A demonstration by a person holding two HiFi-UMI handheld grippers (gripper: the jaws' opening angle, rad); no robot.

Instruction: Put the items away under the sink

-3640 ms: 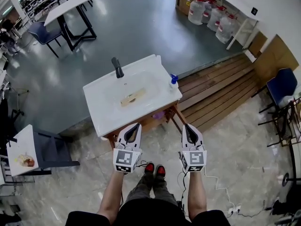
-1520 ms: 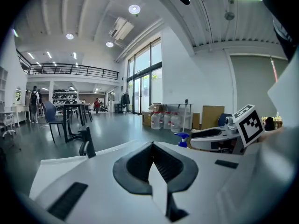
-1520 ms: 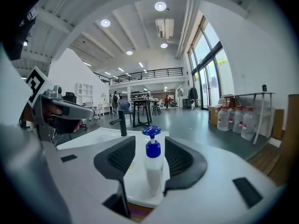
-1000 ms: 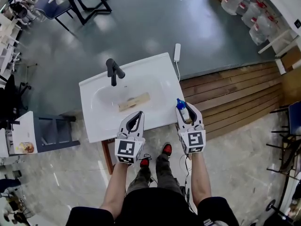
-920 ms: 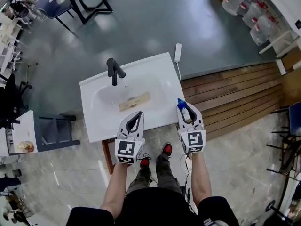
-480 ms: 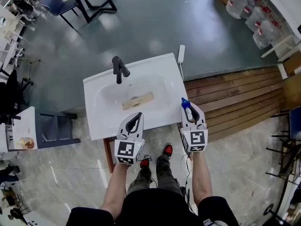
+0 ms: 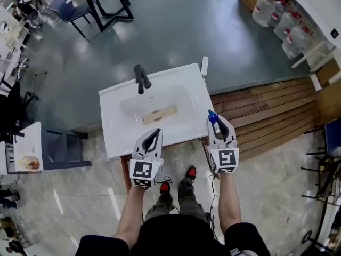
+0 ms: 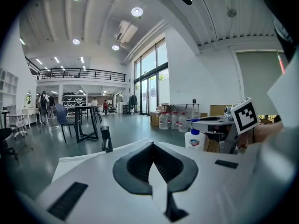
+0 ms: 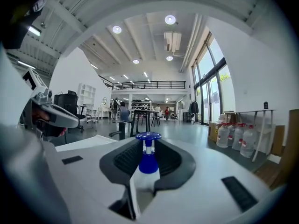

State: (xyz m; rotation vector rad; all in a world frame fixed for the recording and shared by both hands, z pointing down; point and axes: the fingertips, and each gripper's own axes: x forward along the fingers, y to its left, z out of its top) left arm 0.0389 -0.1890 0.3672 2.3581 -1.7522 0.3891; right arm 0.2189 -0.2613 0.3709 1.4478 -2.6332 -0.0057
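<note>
Head view, left to right: left gripper (image 7: pixel 153 133), jaws together and empty, hovers over the sink's (image 7: pixel 112 135) front edge. A wood piece (image 7: pixel 159 113) lies in the basin, in front of the faucet (image 7: pixel 140 79). Right gripper (image 7: pixel 217 122), whose jaws have just been closing, is clamped on the bottle (image 7: pixel 212 114) at the sink's right edge.

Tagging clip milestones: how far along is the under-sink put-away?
Done: nothing visibly stowed; the space under the sink is out of sight. In hand: the right gripper, jaws just closing, grips the blue-capped pump bottle at the sink's front right corner. The left gripper is shut and empty. Left: stow the bottle, then the tan piece lying in the sink.
</note>
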